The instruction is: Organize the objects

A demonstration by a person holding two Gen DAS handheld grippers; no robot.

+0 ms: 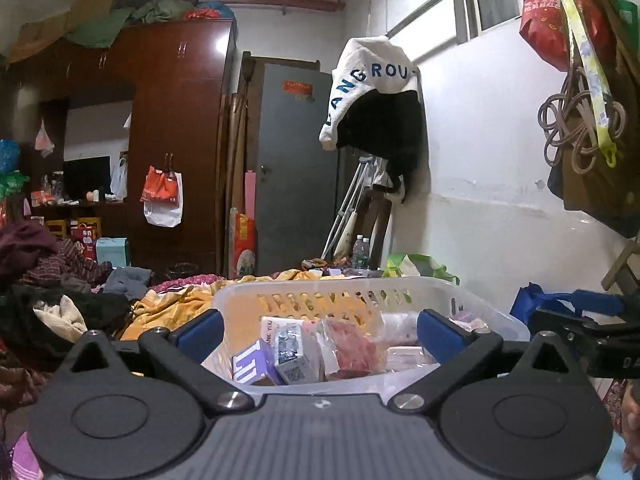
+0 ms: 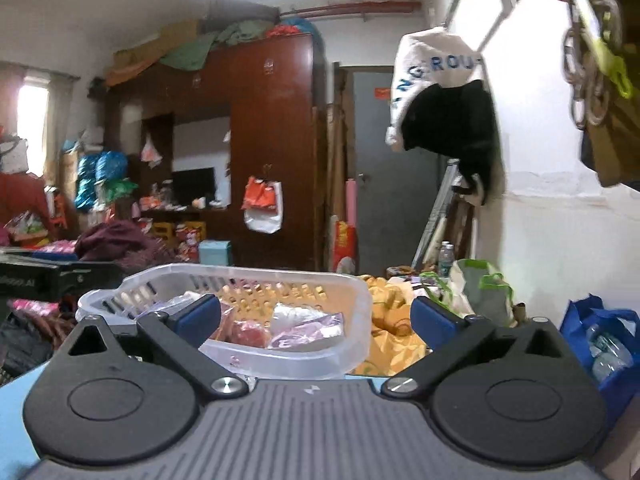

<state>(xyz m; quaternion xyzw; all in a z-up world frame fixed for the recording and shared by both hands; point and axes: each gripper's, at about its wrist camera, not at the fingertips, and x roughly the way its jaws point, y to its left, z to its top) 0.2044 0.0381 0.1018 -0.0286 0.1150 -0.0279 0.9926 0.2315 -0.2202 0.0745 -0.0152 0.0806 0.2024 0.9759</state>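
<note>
A translucent white plastic basket [image 1: 488, 312] stands right in front of my left gripper [image 1: 320, 332], which is open and empty at its near rim. Inside lie a purple box [image 1: 252, 364], a small grey box [image 1: 294, 354] and a red packet in clear wrap [image 1: 354, 350]. In the right wrist view the same basket [image 2: 352, 320] sits ahead and left of centre with the red packet [image 2: 248, 332] and a pale purple packet [image 2: 308, 330] in it. My right gripper [image 2: 316, 318] is open and empty, its left finger over the basket's near side.
Yellow bedding [image 1: 168, 312] and piled clothes [image 1: 48, 272] lie left of the basket. A blue bag [image 2: 604, 336] with bottles stands at the right, a green-handled bag [image 2: 480, 292] behind. A wardrobe [image 1: 176, 140] and grey door [image 1: 296, 168] are at the back. The right gripper's body [image 1: 592, 336] is at the right.
</note>
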